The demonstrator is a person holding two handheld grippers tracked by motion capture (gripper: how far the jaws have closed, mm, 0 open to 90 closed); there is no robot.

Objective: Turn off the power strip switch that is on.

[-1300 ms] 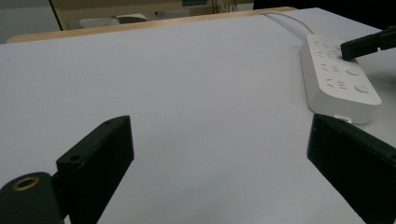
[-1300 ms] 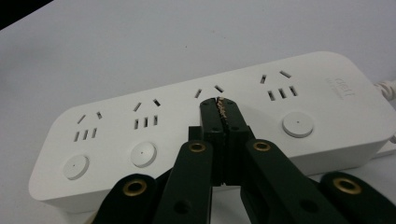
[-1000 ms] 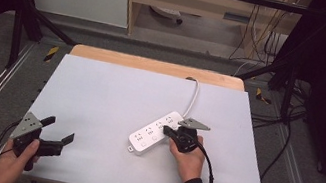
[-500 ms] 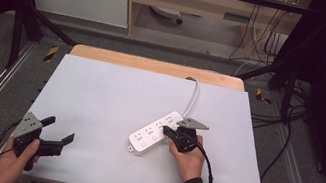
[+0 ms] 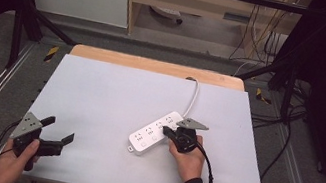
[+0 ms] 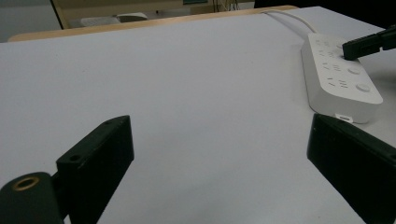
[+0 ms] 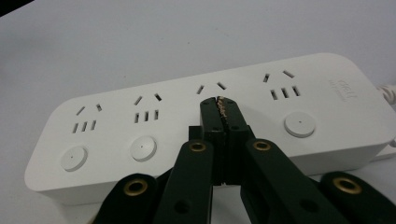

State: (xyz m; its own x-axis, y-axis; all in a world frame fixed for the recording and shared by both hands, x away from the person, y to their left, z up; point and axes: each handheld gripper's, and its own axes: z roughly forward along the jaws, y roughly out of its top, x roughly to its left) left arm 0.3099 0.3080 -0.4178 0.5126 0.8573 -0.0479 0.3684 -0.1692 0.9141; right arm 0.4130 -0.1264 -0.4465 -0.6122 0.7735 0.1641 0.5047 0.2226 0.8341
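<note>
1. The power strip (image 5: 156,132) is lying flat on the white table (image 5: 109,97), right of centre, slanting toward the far right

2. Its cord (image 5: 194,94) is running off toward the far edge

3. The right gripper (image 5: 165,130) is pressing its tip on the strip's top face, jaws together with nothing between them

4. In the right gripper view the closed tip (image 7: 218,112) is sitting just below the third socket group, between two round buttons

5. The left gripper (image 5: 58,131) is being held at the table's near left corner, well apart from the strip, jaws apart and empty
</note>
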